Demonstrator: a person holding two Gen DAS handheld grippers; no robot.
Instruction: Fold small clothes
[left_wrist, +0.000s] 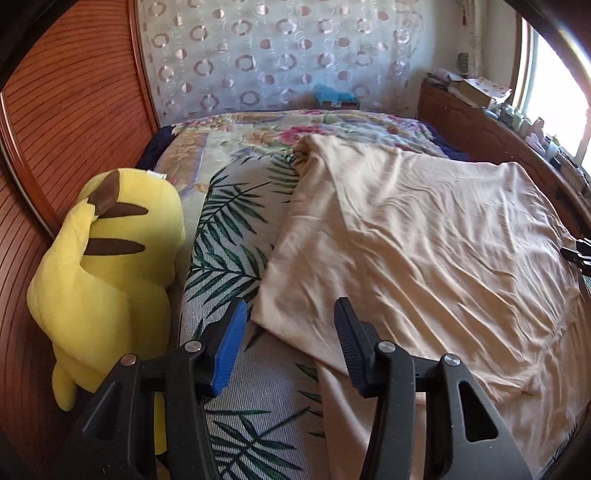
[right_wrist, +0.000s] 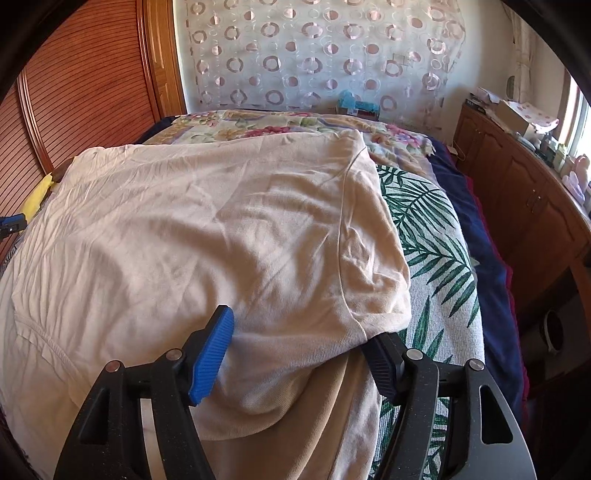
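Observation:
A cream T-shirt (left_wrist: 406, 240) lies spread and wrinkled on the bed, over a palm-leaf cover (left_wrist: 229, 236). My left gripper (left_wrist: 291, 310) hovers open over the shirt's near left edge, and its pads touch nothing. In the right wrist view the shirt (right_wrist: 184, 221) fills the middle, with a folded sleeve (right_wrist: 369, 258) at the right. My right gripper (right_wrist: 299, 328) stands wide, with bunched cloth between the fingers. The sleeve hem drapes over the right finger and hides its tip. The blue left pad (right_wrist: 210, 354) sits beside the cloth without squeezing it.
A yellow plush toy (left_wrist: 110, 258) leans against the slatted wooden wardrobe (left_wrist: 74, 110) left of the bed. A floral quilt (left_wrist: 258, 136) covers the far half. A wooden cabinet (right_wrist: 517, 192) with clutter runs along the right under a bright window.

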